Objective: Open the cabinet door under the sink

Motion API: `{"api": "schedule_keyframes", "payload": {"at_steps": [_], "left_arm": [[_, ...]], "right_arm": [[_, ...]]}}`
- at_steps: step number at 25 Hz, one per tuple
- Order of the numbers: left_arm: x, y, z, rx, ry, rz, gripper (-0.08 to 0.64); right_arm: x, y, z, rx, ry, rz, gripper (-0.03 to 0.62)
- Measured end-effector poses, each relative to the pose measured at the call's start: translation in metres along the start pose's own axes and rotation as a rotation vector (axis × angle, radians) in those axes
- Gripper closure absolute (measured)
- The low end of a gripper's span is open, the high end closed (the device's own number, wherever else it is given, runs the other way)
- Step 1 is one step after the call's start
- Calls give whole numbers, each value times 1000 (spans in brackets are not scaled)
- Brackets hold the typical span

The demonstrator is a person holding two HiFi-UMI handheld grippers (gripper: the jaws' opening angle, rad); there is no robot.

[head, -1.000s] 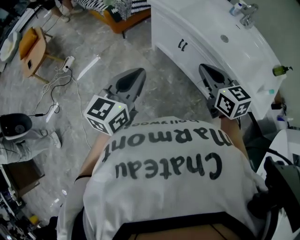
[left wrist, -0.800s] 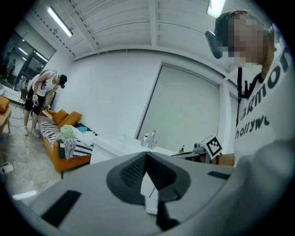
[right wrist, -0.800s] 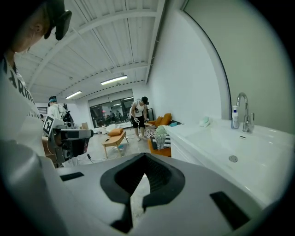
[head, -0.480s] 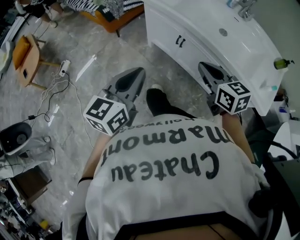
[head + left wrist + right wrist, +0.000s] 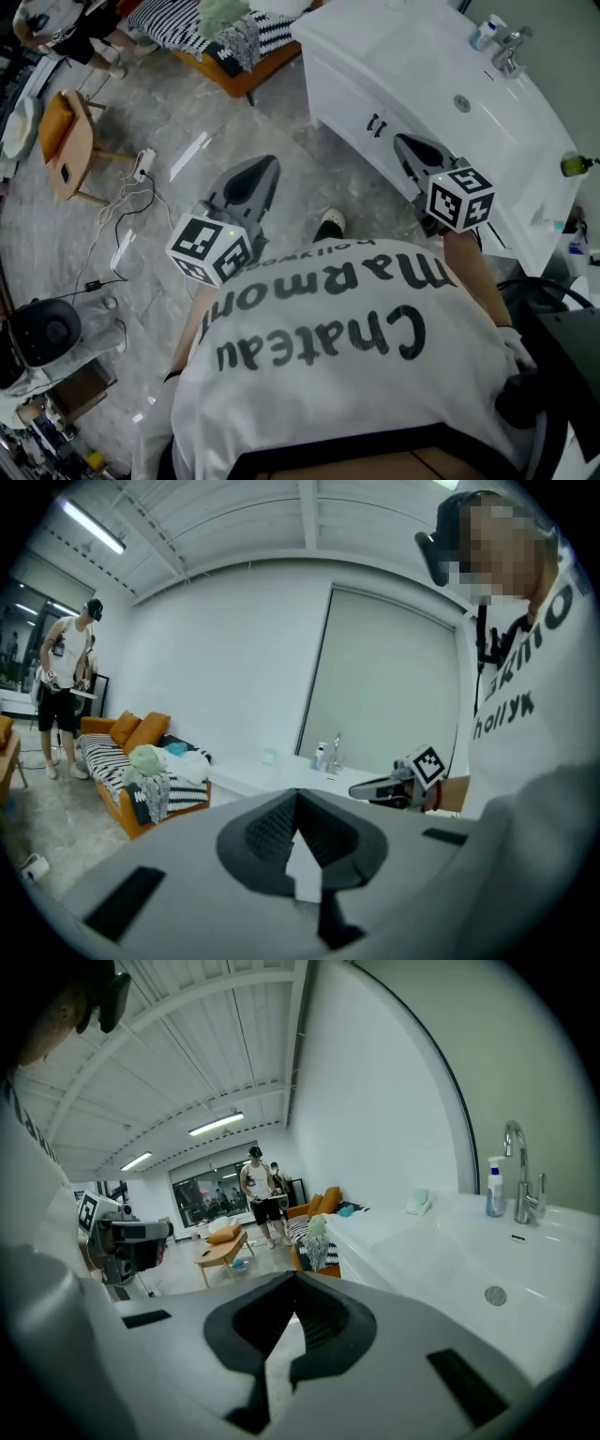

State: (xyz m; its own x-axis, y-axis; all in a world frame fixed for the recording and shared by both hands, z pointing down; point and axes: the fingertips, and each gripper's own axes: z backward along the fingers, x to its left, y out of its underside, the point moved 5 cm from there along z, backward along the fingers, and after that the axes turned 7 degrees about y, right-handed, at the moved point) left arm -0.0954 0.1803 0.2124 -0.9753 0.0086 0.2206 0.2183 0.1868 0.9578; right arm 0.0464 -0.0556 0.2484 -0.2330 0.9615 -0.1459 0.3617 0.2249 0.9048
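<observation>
Two tongs reach out in front of the person, and both are closed with nothing in them: the left tongs have their jaws pressed together, and the right tongs show the same in their own view. The cabinet door is a white panel below the worktop and it is closed. Its pair of dark handles sits side by side, just ahead and slightly left of the right tongs' tips, and those tips are not on the handles. From the left tongs the door is ahead and to the right, well apart, with grey marbled floor under those tongs. To the right of the right tongs, the sink is sunk into the worktop. A chrome tap and a small bottle stand at its far side. A shoe shows on the floor between the two tongs, nearer the person. Ahead of the left tongs stands an orange sofa heaped with striped cloth. To their left are a wooden stool and loose cables on the floor.
</observation>
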Motion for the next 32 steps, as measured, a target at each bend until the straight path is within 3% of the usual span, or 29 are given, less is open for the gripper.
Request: {"api": "schedule_keyframes", "payload": {"at_steps": [3,7,20,24,32], "left_arm": [[32,-14,-9,-9,-27,25,552],[64,-26,-29,-2,-26,3,551],[120,-48,-101,8,94,-14,551],[126,-49,-122,7,178,-2,551],[124,-69,-178,45,425,-13,552]], "right_arm": [[-11,-9,-22,9,2,-2,587],[-25,-21,-47,2,24,10,587],[-61,-29,-89,-17,101,-94,587],[-66,-22,-77,-23,163,-146,586],[-64,-14,-41,-70,380,-254,586]]}}
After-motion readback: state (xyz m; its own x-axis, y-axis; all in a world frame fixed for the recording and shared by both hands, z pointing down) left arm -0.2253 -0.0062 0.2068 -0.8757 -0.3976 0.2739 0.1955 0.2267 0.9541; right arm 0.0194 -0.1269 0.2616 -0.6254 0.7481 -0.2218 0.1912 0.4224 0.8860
